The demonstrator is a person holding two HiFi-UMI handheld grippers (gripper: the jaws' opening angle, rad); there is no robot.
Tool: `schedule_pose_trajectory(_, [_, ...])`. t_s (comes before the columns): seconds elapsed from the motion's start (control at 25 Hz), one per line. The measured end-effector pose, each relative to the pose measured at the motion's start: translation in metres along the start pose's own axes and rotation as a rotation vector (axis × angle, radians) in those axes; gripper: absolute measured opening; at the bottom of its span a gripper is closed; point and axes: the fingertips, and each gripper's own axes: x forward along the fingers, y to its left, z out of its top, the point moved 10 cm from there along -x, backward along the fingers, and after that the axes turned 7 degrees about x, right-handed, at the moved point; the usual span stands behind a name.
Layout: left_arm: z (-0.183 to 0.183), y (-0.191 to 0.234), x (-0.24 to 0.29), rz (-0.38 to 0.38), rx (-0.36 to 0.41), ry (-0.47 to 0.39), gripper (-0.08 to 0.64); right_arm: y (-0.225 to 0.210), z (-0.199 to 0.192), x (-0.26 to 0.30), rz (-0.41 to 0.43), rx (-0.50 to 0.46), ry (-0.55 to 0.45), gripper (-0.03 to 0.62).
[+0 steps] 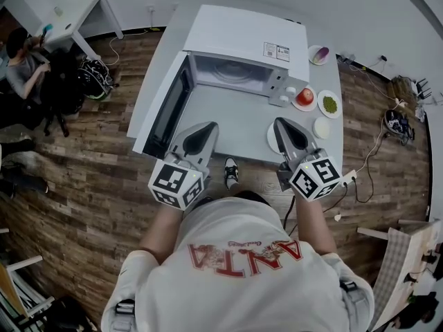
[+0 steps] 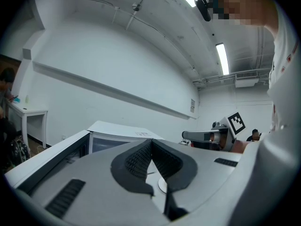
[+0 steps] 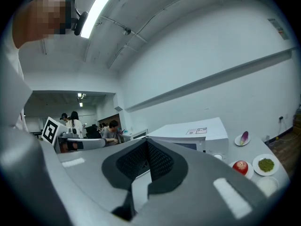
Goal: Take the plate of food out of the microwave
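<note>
1. Plate of food (image 1: 234,75): my best reading is the pale round shape lying in the open cavity of the microwave (image 1: 242,37), which stands at the back of the surface (image 1: 221,126). It is too faint to tell whether it is a plate or only the turntable, or whether food lies on it.
2. Door (image 1: 168,109) of the microwave is swung wide along the left edge of the surface, so nothing bars the way into the cavity.
3. Left claw (image 1: 208,128) hovers over the front edge, well apart from the cavity. Its jaws are pressed together with nothing between them.
4. Right claw (image 1: 281,123) hovers over the front edge further right, jaws likewise pressed together and empty. The rim of a white plate (image 1: 270,140) shows just beside it.
5. Along the right edge stand a dish with a red fruit (image 1: 304,97), a dish of something green (image 1: 329,104) and a small white dish (image 1: 322,127). A dish with a purple thing (image 1: 319,54) sits at the back right corner.
6. Handling, as a judgement: such a plate is probably stiff, smooth, breakable and perhaps hot. The near rim is the place to pinch, one claw on each side if both fit, and the plate should be kept level so the food does not slide. Both claws would have to spread first.
</note>
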Motion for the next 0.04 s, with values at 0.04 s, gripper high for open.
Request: schedule_pose_trajectory(0.04, [-0.0002,0.0006,-0.0009,0.000,-0.001,0.000,0.009,0.0010,-0.0004,0.0003,0.002,0.000,0.001,0.002])
